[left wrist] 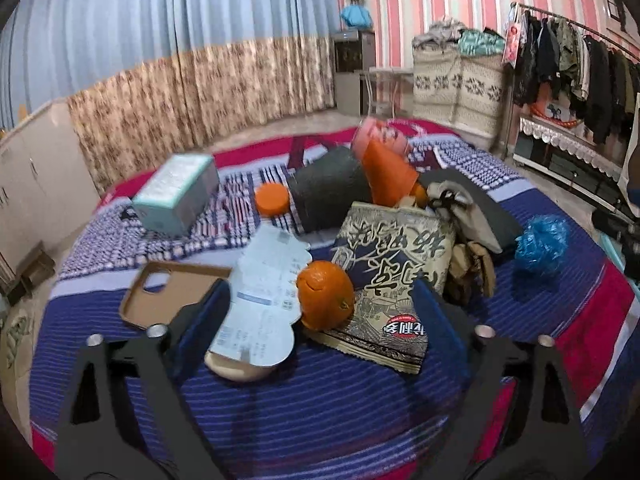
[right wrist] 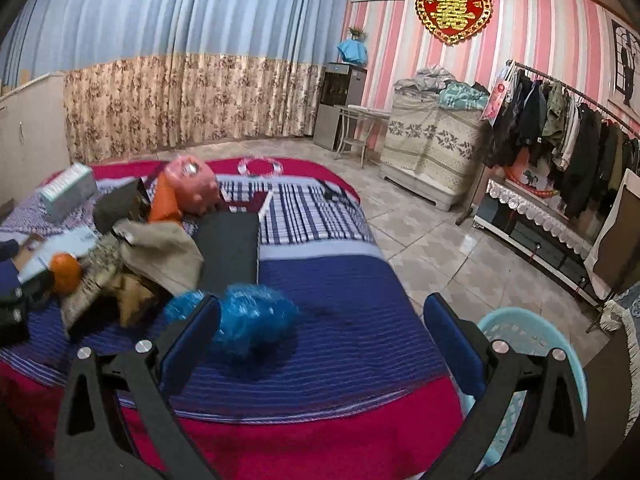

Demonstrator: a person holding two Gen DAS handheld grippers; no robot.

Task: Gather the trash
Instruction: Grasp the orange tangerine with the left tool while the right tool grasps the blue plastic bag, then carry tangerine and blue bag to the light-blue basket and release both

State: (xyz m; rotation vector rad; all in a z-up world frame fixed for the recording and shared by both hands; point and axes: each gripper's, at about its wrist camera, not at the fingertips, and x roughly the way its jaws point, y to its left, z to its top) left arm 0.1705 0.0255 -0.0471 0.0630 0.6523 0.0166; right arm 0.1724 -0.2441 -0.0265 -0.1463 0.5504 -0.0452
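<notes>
My left gripper [left wrist: 320, 312] stands with its blue pads spread wide and nothing pressed between them; in the lower middle of the left wrist view an orange peel [left wrist: 325, 299] sits in the gap between the pads, touching neither as far as I can see. Just left of the peel lies a white paper label sheet [left wrist: 266, 292], which overlaps a brown phone case [left wrist: 168, 292] at lower left and covers part of a pale oval thing beneath it that I cannot identify. Right of the peel a printed snack bag [left wrist: 394, 276] leans up from the striped bedspread [left wrist: 320, 404]. Behind these, in the middle of the frame, are an orange lid [left wrist: 272, 199], a dark grey roll [left wrist: 330, 190] and a teal box [left wrist: 176, 194] at upper left. A crumpled blue plastic bag [left wrist: 541, 245] lies at the right, apart from the pile. My right gripper [right wrist: 322, 328] is also released, its pads well apart and holding nothing; in the right wrist view the same blue plastic bag [right wrist: 248, 320] lies on the bedspread [right wrist: 340, 360] just beside the left pad, in the lower middle of the frame. A pale blue plastic basket [right wrist: 520, 328] shows at the lower right, partly hidden behind the right finger, on the tiled floor [right wrist: 432, 240] beside the bed.
</notes>
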